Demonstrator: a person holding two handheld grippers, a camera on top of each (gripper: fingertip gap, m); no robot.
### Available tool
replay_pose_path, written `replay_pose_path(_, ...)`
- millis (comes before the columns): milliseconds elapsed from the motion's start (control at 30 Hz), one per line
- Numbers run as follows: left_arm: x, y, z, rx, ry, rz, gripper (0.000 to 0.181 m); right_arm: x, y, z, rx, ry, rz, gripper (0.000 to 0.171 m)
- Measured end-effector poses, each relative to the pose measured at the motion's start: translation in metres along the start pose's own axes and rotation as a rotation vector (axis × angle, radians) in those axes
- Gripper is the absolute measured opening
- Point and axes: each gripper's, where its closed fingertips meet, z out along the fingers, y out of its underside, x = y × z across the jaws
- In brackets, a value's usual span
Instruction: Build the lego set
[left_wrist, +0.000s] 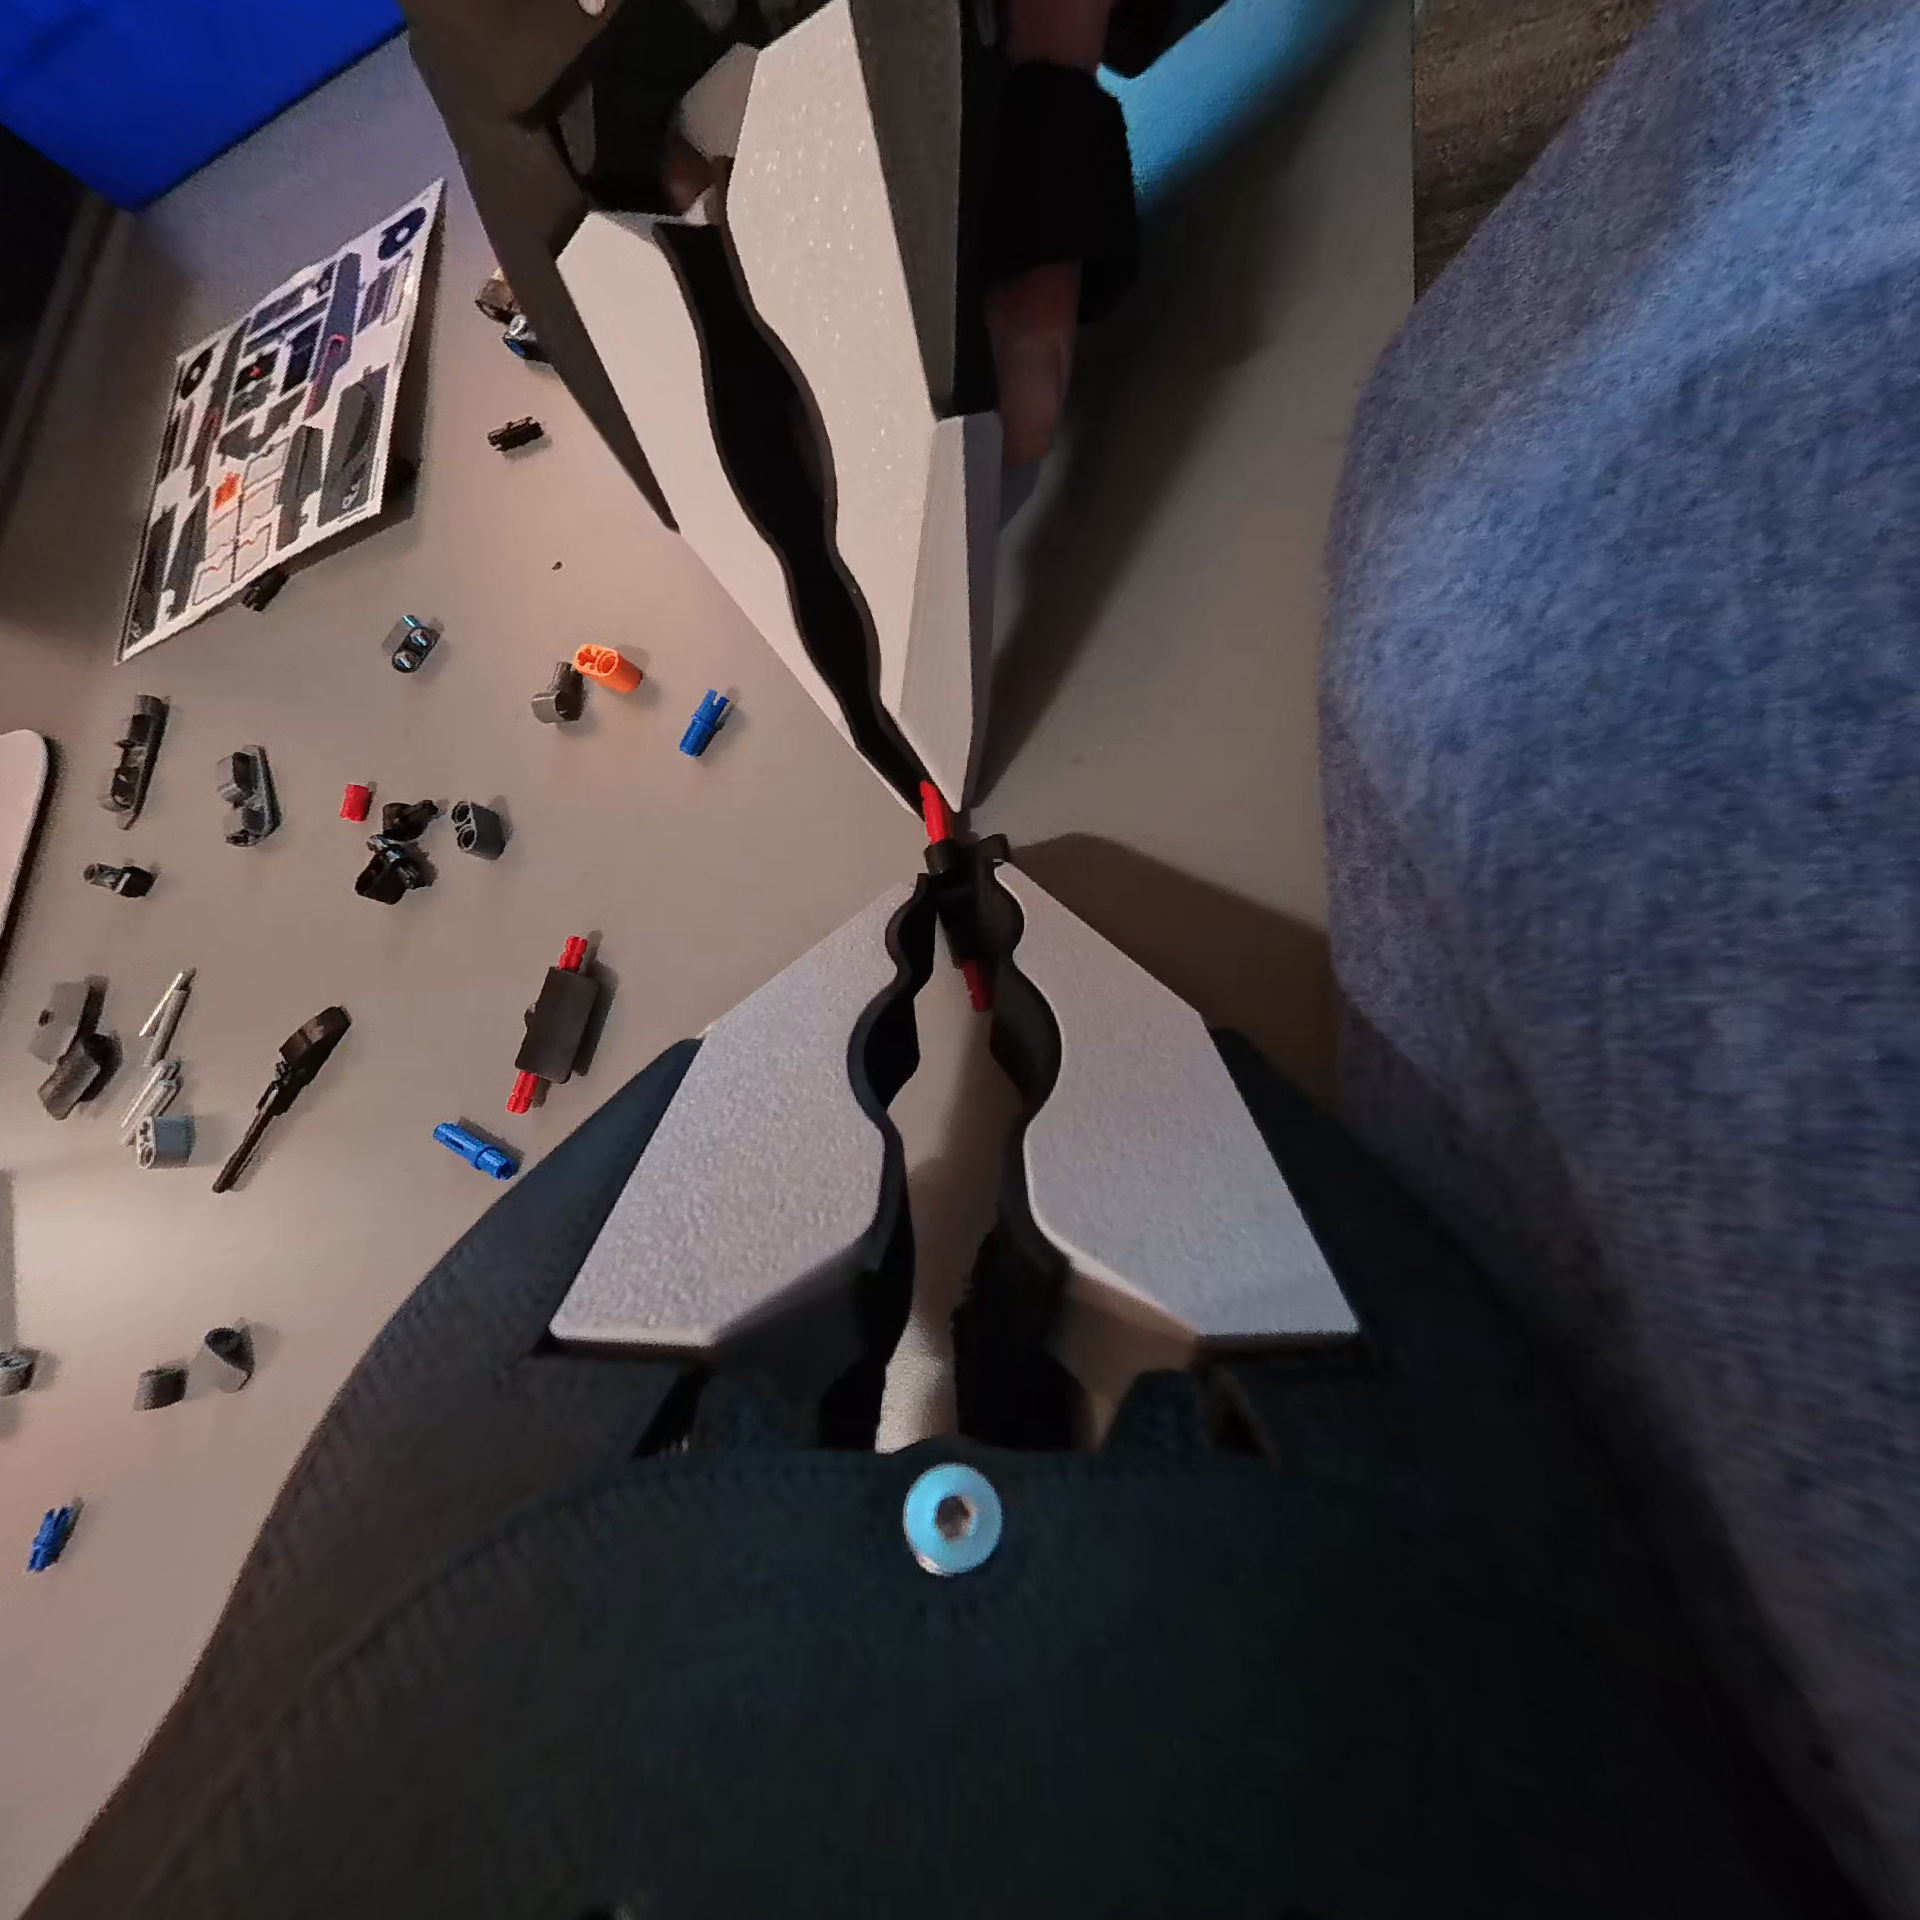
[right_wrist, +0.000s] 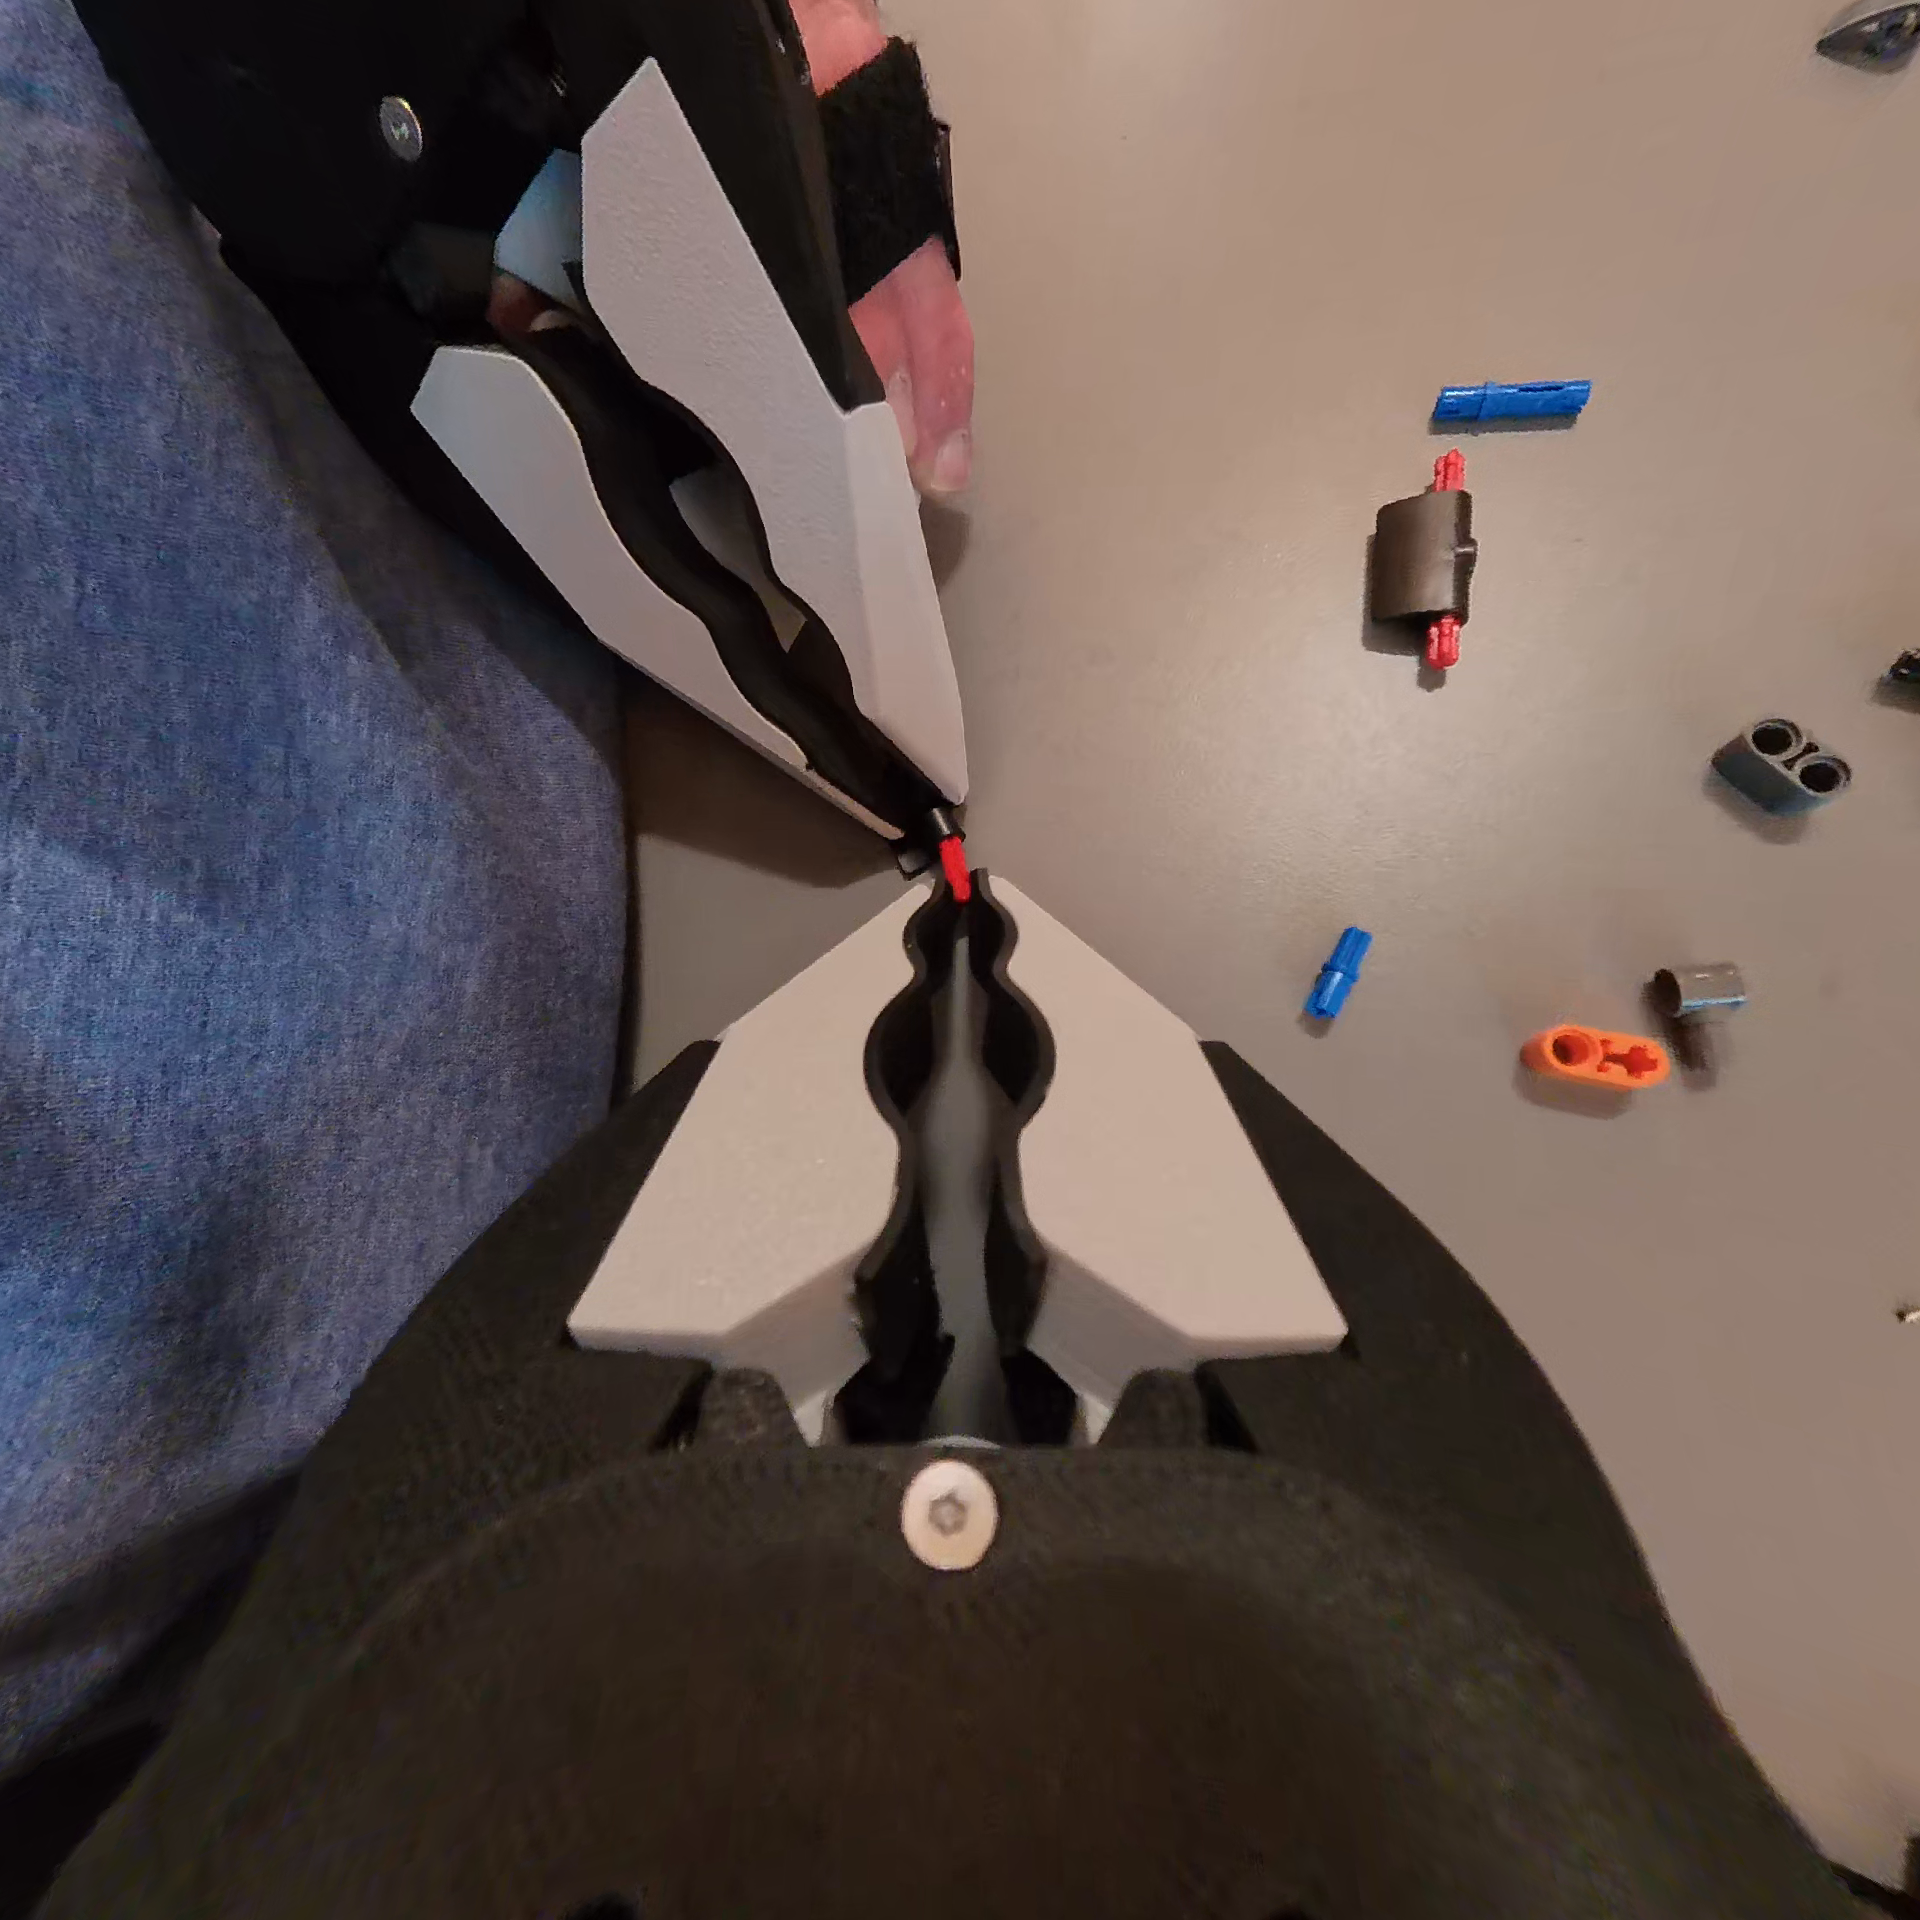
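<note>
Grippers meet tip to tip above the table edge, both closed on one small assembly. My left gripper (left_wrist: 951, 914) pinches the black connector (left_wrist: 961, 860) with its jaws nearly shut at the tips; a red pin (left_wrist: 974, 982) runs through it and pokes back between my fingers. My right gripper (right_wrist: 956, 891) is pinched shut on the other red end (right_wrist: 954, 868), held in line with the left one, so I judge I'm pushing pin into connector, opposing grips giving the counterforce. Held in the air, close to my blue-sweatered body (left_wrist: 1621, 831), probably for control.

Fingers (left_wrist: 748, 1132) are matte grey, wedge-shaped, with wavy black rubbery inner pads; gripper bodies look like rough printed plastic. Pieces are hard glossy plastic, tiny, easy to slip.

Spare parts lie scattered on the smooth grey table (left_wrist: 644, 540): blue pins (left_wrist: 707, 720), an orange connector (right_wrist: 1595, 1058), a dark block on a red axle (right_wrist: 1421, 559), plus a sticker sheet (left_wrist: 281, 436).
</note>
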Motion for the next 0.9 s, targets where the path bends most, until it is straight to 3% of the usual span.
replay_pose_path(900,0.0008,0.0003,0.0006,0.015,0.014,0.061,0.005,0.0008,-0.0007,0.0008,-0.147,-0.236,-0.092,0.0)
